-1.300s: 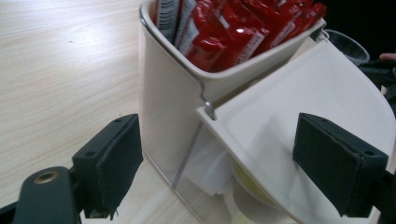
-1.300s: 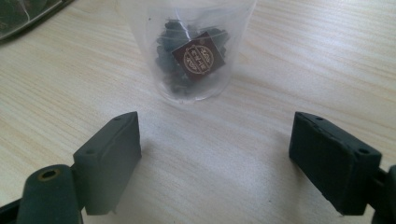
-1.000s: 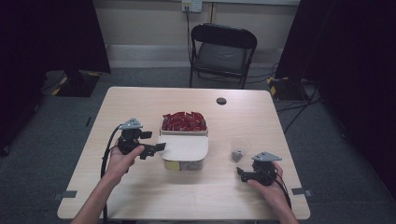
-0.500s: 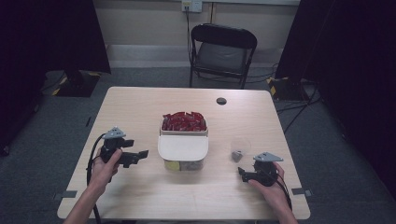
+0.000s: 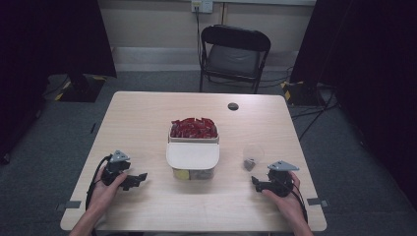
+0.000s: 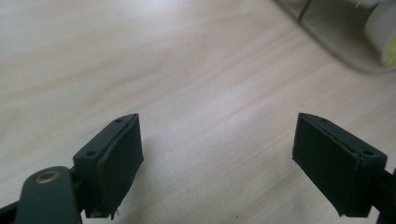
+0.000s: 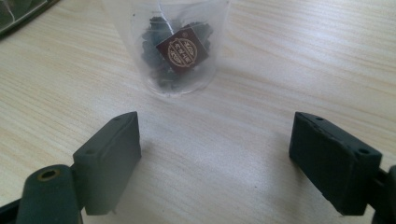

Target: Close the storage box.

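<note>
A clear plastic cup (image 5: 252,158) (image 7: 176,44) stands on the table right of centre, with a dark tea bag and its brown tag (image 7: 182,48) inside. My right gripper (image 5: 255,184) (image 7: 219,163) rests open on the table just in front of the cup, nothing between its jaws. A lidded white container (image 5: 193,157) sits mid-table, and behind it a box of red packets (image 5: 193,128). My left gripper (image 5: 139,178) (image 6: 219,163) lies open on the wood at the left, well apart from the container, whose corner (image 6: 345,37) shows at the top right of the left gripper view.
A small black disc (image 5: 233,106) lies near the table's far edge. A black folding chair (image 5: 235,54) stands beyond the table (image 5: 142,118). Dark curtains flank the room on both sides. Bare wood runs along the left and the front of the table.
My left gripper has drawn back from beside the white container toward the left front of the table. The right gripper has stayed where it was.
</note>
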The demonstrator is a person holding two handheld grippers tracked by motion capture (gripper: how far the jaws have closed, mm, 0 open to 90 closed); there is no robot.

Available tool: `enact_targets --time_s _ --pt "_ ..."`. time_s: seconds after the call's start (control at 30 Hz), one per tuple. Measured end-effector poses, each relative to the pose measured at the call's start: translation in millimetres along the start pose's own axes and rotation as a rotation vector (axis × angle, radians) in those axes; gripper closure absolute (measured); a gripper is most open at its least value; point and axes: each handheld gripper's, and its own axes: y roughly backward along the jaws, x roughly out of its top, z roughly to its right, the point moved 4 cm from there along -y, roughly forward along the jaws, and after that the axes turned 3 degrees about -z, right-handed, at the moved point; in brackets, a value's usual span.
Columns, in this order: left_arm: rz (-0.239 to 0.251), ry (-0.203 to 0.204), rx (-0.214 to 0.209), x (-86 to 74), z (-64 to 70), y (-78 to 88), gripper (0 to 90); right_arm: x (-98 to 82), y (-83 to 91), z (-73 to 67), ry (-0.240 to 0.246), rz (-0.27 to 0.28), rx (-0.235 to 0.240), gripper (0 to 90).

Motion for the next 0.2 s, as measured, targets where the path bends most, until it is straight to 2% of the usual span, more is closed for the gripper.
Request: enact_targets --time_s 0.1,0.2 --pt "0.023 -0.055 0.061 -3.2 3.0 -5.0 15.0 0.0 0.0 0.0 0.0 0.0 0.0 16.3" --pt "0.063 -0.056 0.062 -5.1 3.3 -8.7 9.9 0.0 -0.1 0.0 -0.002 0.0 -0.001 15.7"
